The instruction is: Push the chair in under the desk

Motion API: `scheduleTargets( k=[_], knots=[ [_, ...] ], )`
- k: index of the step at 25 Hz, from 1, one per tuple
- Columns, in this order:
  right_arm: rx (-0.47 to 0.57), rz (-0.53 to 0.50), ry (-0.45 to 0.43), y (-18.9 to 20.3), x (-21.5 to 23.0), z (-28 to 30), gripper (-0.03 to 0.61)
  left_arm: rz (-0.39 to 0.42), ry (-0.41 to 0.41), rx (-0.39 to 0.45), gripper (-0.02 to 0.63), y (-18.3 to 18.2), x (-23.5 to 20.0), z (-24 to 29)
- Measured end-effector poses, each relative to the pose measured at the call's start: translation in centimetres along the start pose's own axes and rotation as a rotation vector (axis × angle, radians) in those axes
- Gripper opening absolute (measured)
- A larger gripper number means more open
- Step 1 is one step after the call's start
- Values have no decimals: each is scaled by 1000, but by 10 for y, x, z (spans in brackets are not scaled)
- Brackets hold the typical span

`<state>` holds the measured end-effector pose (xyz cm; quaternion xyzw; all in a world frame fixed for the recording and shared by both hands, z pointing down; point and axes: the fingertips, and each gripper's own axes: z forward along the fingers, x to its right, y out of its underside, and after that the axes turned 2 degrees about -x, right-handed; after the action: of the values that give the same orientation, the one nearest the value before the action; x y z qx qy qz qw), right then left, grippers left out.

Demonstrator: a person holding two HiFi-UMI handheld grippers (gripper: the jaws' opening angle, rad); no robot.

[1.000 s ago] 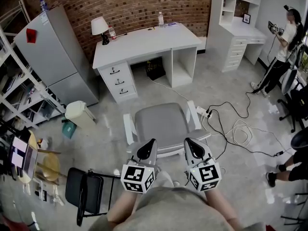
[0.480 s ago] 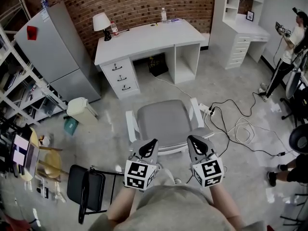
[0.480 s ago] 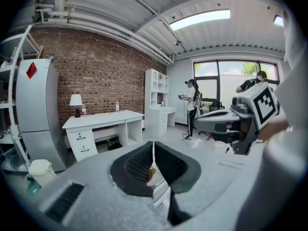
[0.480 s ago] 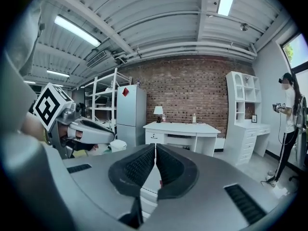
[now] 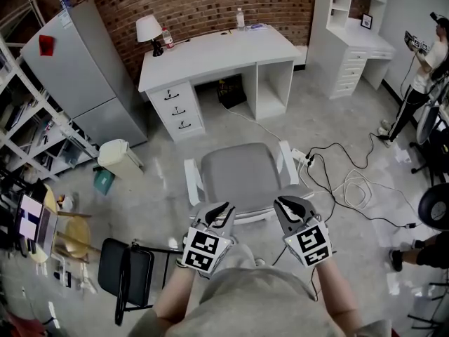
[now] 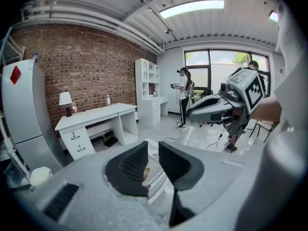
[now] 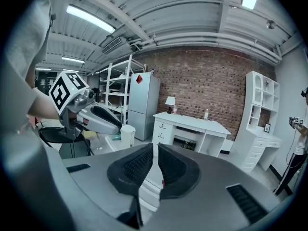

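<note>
Floor (image 5: 168,181) grey concrete | cables (image 5: 353,188) beside chair (image 5: 238,177) | brick wall (image 5: 210,5) behind desk (image 5: 217,55)

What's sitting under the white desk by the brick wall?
A small dark item sits in the kneehole of the desk; the desktop hides anything further back. The chair stands outside.

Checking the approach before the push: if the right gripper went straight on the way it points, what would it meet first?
Most likely the chair: its white rear edge sits just ahead of the right gripper, though depth is hard to judge.
</note>
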<state>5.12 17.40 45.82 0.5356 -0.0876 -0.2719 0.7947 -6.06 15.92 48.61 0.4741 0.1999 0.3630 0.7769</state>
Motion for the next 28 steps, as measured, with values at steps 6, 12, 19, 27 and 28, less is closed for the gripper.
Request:
scheduleTargets(
  k=[6,12,19,27,28],
  knots=[
    [-73,-94,-94,6,-9,6,61,59,72,-70,112,8,8,7],
    [-149,-209,-187,20,-20,11,95,147,133,-136,156,24,21,15],
    [-209,-295,-280,25,-32,15,121,250,212,-197,202,32,29,20],
    [-314,-442,-355,46,-39,22,147,403,228,-296,232,52,29,30],
    [-329,-464,-362,49,-39,23,150,426,228,-310,234,55,29,31]
  ],
)
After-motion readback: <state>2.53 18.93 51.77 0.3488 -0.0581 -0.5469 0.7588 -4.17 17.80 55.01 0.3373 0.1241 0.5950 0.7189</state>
